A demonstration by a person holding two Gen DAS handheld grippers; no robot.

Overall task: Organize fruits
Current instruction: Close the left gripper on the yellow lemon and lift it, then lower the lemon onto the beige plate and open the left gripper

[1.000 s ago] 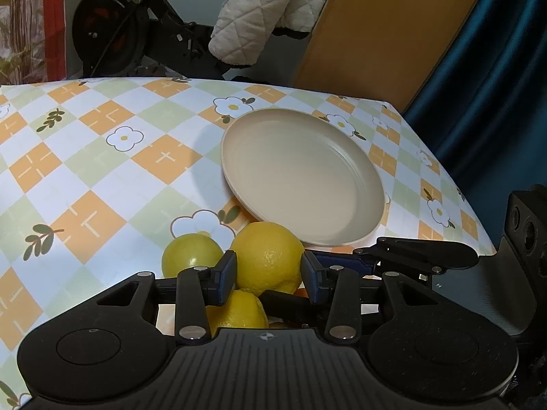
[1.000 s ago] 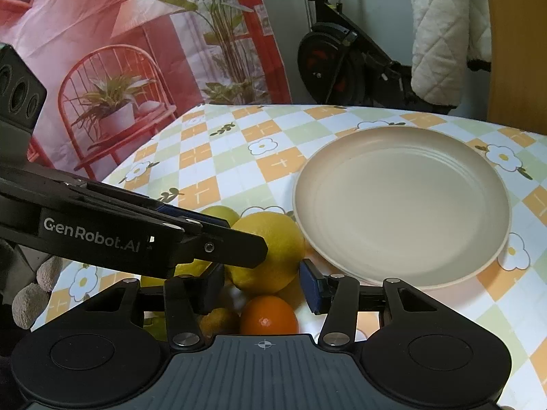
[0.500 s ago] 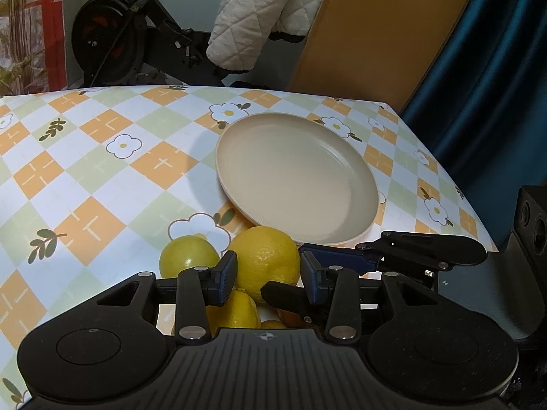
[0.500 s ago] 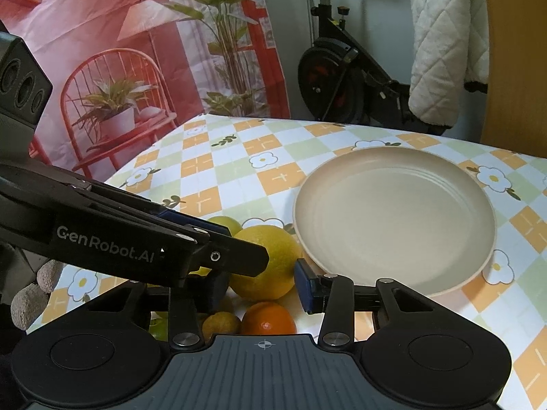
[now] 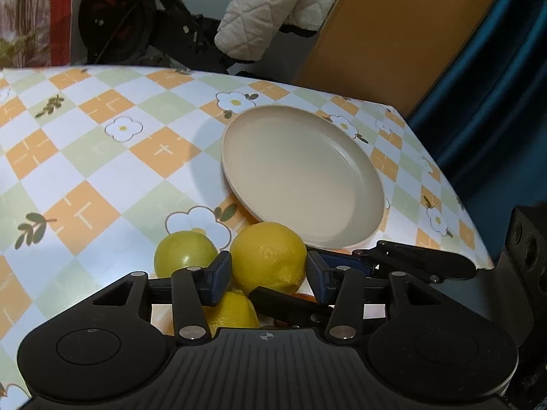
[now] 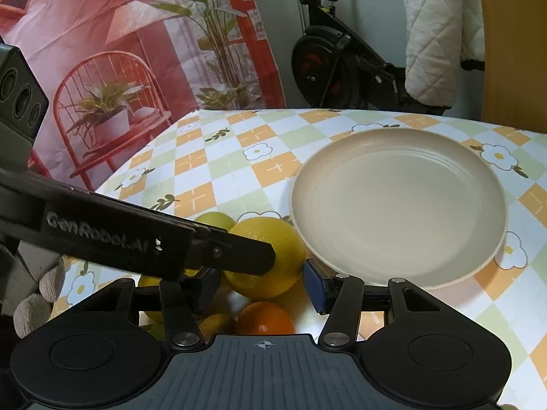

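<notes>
A big yellow lemon lies on the checked tablecloth just in front of an empty cream plate. Around it are a green-yellow lime, a second lemon and an orange. My left gripper has its blue pads on either side of the big lemon, jaws opening, with narrow gaps to the peel. My right gripper comes in from the other side with its jaws opening too, and the orange and the lemon show between its pads. The left gripper's finger crosses the right wrist view.
The plate sits near the table's right edge, with a blue curtain beyond. An exercise bike, a white quilted cloth and a wooden board stand behind the table. Bare tablecloth stretches to the left.
Both grippers' pads now stand wider apart than in the earlier frames. The fruit and the plate have stayed where they were, and both hands have hardly moved.
</notes>
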